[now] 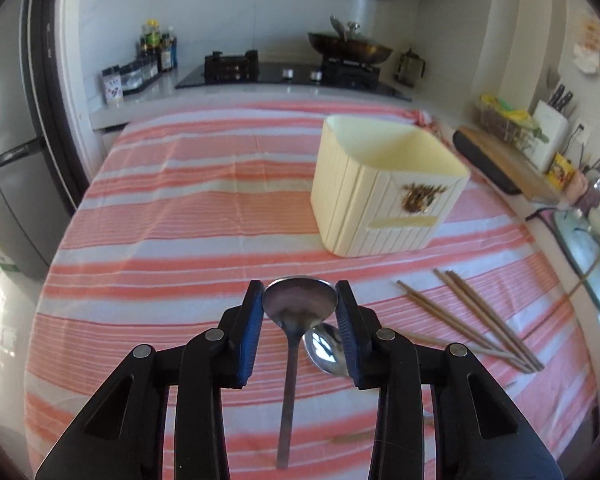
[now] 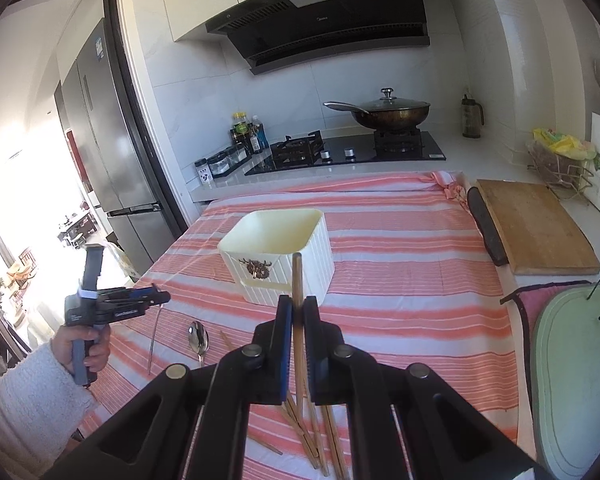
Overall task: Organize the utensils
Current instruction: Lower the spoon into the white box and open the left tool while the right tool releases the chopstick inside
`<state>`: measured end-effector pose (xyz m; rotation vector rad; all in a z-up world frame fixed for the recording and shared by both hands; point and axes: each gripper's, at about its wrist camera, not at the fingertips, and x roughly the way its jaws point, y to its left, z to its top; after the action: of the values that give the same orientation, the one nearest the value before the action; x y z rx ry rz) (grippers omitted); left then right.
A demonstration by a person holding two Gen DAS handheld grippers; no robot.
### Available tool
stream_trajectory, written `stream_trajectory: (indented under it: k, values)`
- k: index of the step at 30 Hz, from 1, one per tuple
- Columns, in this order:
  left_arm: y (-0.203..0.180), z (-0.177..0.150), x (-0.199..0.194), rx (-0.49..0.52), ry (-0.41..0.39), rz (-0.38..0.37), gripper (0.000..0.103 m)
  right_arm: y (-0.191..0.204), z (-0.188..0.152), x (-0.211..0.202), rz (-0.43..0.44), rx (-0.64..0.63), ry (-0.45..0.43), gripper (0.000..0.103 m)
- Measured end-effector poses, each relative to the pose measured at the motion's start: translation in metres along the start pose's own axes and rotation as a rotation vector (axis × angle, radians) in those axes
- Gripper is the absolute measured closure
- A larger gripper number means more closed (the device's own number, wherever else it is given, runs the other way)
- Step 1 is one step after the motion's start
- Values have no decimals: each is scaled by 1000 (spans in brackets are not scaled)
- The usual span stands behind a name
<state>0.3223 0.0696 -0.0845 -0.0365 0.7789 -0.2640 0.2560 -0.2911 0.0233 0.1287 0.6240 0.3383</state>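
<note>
Your left gripper (image 1: 300,300) clamps the bowl of a long-handled spoon (image 1: 298,304), lifted off the striped cloth (image 1: 160,208) in front of the cream utensil holder (image 1: 380,196). A second spoon (image 1: 326,348) lies on the cloth just below it. Your right gripper (image 2: 298,308) is pinched tight on a single chopstick (image 2: 297,280), its tip raised against the holder's front wall. More chopsticks (image 1: 472,316) lie loose on the cloth, nearer you than the holder.
</note>
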Motion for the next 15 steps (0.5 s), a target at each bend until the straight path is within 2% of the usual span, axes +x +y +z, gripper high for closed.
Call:
stream_trajectory:
  k: [3,8,12,15]
  values:
    - [0,10,-32,-7,-57,-24,67,7,10,-3,10,-8,-17,97]
    - [-3,31,-64,-14,-103,-75,67,21,29,0,16,-26,-41,97]
    - [-8,64,-79,-26,-137,-102,67,27,54,7,15,-41,-53,97]
    - [-16,100,-91,-39,-197,-129,67,33,81,12,-10,-75,-99,97]
